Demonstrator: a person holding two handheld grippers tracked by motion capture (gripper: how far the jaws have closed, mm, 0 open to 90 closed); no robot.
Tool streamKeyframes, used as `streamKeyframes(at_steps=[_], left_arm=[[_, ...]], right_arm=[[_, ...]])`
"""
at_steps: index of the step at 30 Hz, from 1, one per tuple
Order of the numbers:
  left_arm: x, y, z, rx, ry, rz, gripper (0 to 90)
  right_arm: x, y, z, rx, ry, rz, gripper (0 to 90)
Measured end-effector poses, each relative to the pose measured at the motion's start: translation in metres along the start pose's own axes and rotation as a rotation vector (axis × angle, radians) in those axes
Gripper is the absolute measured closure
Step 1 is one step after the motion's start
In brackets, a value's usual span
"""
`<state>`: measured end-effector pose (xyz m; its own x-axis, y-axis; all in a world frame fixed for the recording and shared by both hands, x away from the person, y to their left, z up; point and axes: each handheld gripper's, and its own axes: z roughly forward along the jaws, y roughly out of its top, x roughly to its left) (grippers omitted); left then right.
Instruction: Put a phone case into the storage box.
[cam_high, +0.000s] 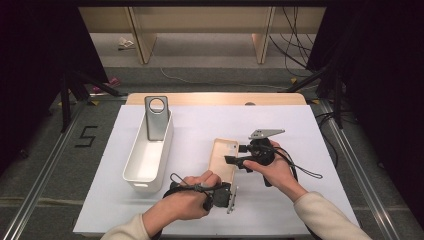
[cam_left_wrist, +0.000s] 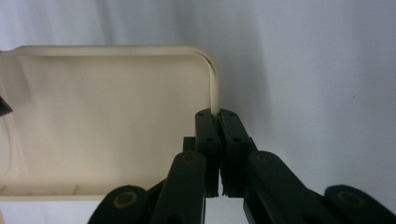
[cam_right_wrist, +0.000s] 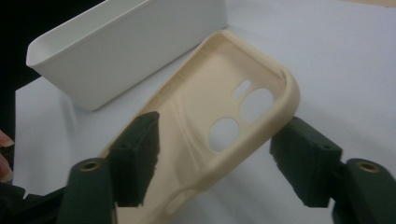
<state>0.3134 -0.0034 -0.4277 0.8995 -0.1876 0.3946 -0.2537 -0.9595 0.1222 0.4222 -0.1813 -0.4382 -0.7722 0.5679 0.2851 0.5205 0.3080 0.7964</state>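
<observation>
A beige phone case (cam_high: 223, 157) lies lengthwise in the middle of the white-covered table, hollow side up. My left gripper (cam_high: 227, 186) is shut on the rim at the case's near end; in the left gripper view the two pads (cam_left_wrist: 217, 114) pinch the thin side wall of the case (cam_left_wrist: 107, 116). My right gripper (cam_high: 232, 160) comes in from the right at the case's middle. In the right gripper view its jaws (cam_right_wrist: 217, 154) stand apart on either side of the camera-hole end of the case (cam_right_wrist: 219, 107), one pad over the hollow, the other outside the wall, not pressing.
A long white bin (cam_high: 131, 155) stands left of the case, with a grey phone case (cam_high: 157, 120) leaning upright at its far end. The bin's wall (cam_right_wrist: 116, 56) is close behind the beige case. Tripod legs and cables flank the table.
</observation>
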Motion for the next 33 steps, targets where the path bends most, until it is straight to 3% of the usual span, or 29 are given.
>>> streamKeyframes(at_steps=[2,7,10,20,21,24,25,28,30,33], left_arm=[[-0.001,0.001,0.0,-0.012,0.009,0.002,87.3],[-0.001,0.0,0.0,-0.015,0.011,0.003,87.3],[0.0,0.001,0.0,-0.018,0.024,0.019,87.2],[0.006,-0.005,0.004,-0.029,0.054,0.003,86.8],[0.006,-0.006,0.004,-0.038,0.052,-0.019,86.4],[0.009,-0.008,0.002,-0.078,0.076,-0.019,84.9],[0.01,-0.009,0.001,-0.09,0.065,-0.04,82.5],[0.014,-0.011,-0.005,-0.195,0.054,-0.087,73.8],[0.015,-0.012,-0.01,-0.26,0.06,-0.144,65.2],[0.02,-0.017,-0.017,-0.317,0.071,-0.217,47.4]], right_arm=[[-0.001,0.0,-0.001,0.003,-0.005,0.011,43.1],[-0.003,0.003,-0.005,-0.005,0.054,0.041,62.3],[-0.004,0.005,-0.01,-0.017,0.083,0.067,66.1],[0.005,0.013,-0.022,-0.086,0.165,0.158,80.4],[0.007,0.014,-0.023,-0.091,0.166,0.163,80.8],[0.011,0.017,-0.026,-0.102,0.165,0.15,81.0],[0.011,0.019,-0.028,-0.107,0.162,0.141,81.0],[0.012,0.022,-0.034,-0.117,0.137,0.114,81.0],[0.01,0.023,-0.038,-0.131,0.13,0.114,80.9],[0.005,0.024,-0.044,-0.151,0.116,0.116,80.8]])
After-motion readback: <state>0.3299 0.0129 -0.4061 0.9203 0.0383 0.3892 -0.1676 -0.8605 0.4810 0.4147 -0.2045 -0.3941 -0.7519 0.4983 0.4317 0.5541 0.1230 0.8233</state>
